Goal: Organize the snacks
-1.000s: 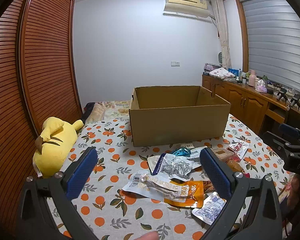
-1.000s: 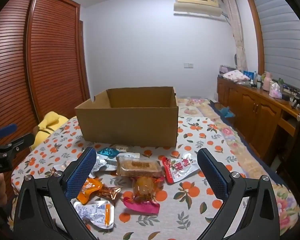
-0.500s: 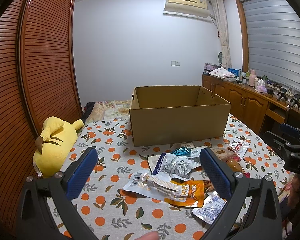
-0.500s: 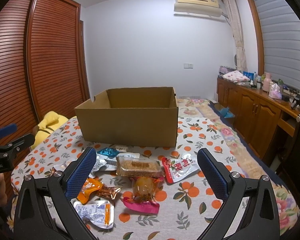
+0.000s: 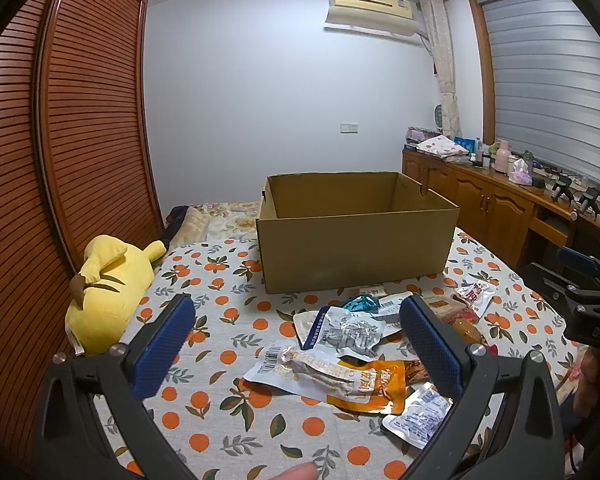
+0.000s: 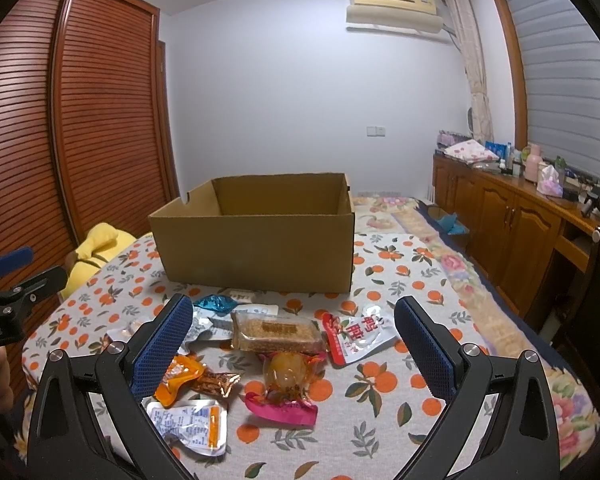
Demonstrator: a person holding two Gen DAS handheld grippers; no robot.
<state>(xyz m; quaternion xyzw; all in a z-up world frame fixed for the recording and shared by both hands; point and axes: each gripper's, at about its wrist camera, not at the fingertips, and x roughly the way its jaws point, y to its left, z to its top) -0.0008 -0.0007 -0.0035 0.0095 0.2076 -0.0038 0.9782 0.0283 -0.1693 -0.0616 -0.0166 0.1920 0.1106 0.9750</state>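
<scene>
Both grippers hung over the orange-print tablecloth (image 6: 384, 432) with fingers spread wide and nothing in them: left gripper (image 5: 296, 340), right gripper (image 6: 290, 340). The pile of foil and plastic snack packets (image 6: 276, 332) sat below, open brown cardboard box (image 6: 256, 240) at 12 o'clock behind it.

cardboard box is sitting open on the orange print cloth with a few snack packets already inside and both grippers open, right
Not quite. The cardboard box is open on the orange-print cloth, and the left gripper and right gripper are open, but both wrist views show the snack packets lying on the cloth before it.
</scene>
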